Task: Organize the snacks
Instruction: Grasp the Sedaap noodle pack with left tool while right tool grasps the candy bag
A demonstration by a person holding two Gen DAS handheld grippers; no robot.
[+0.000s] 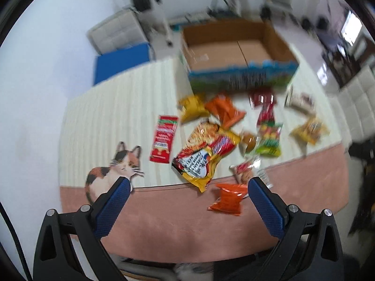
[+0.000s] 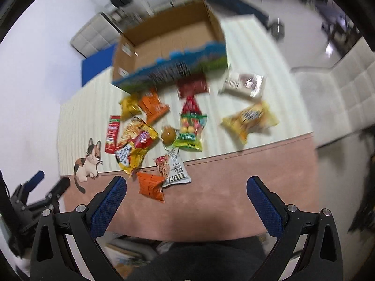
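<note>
Several snack packets lie scattered on a mat in front of an empty cardboard box (image 1: 236,53) (image 2: 171,46). Among them are a large yellow-red noodle bag (image 1: 204,154) (image 2: 136,145), a red flat packet (image 1: 164,139), a small orange packet (image 1: 227,199) (image 2: 150,187), a green-red candy bag (image 2: 191,126), a yellow packet (image 2: 250,119) and a white packet (image 2: 243,84). My left gripper (image 1: 188,185) hangs open above the mat's pink near edge. My right gripper (image 2: 186,185) is open too, holding nothing. Both views are blurred.
The mat (image 1: 112,117) is cream ribbed with a pink border (image 1: 187,220) and a printed cat (image 1: 112,171). It lies on a white floor. A blue pad (image 1: 121,63) and white padded furniture (image 2: 351,86) stand around it. The left gripper's body (image 2: 35,196) shows at lower left.
</note>
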